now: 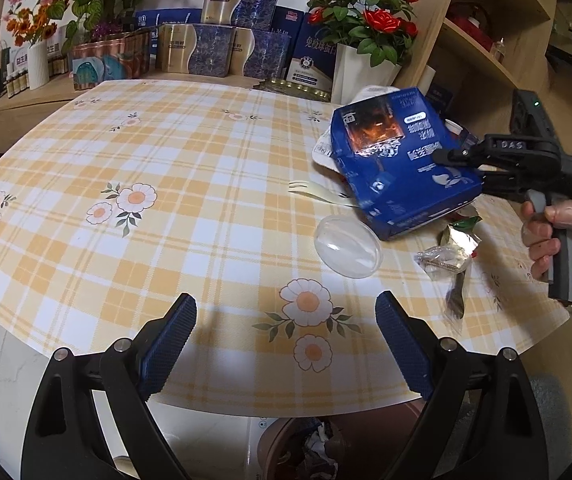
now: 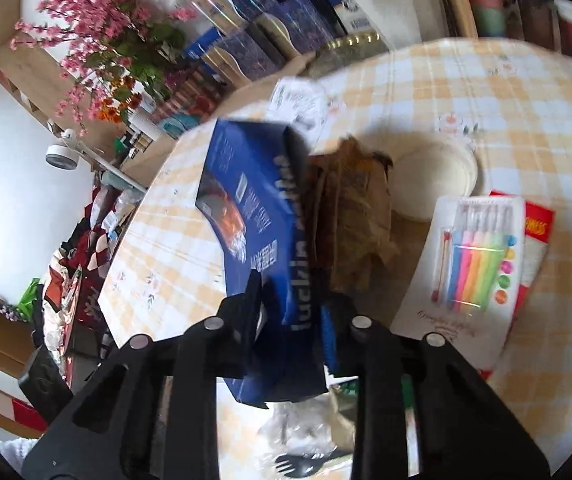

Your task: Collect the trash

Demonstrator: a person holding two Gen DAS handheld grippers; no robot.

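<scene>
Cardboard, glossy blue: box (image 1: 397,164) clamped in right hand-held gripper (image 2: 291,320); left hand-held gripper (image 1: 286,340) gapes, textured pads.

The right hand-held gripper (image 1: 441,156) is clamped nearly closed, while the left hand-held gripper (image 1: 286,340) stands wide apart.

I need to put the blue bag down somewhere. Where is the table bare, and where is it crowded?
Bare: the checked tablecloth from the clear plastic lid and white fork leftward. Crowded: around the blue bag, with foil wrappers, paper bowl and candle pack.
</scene>
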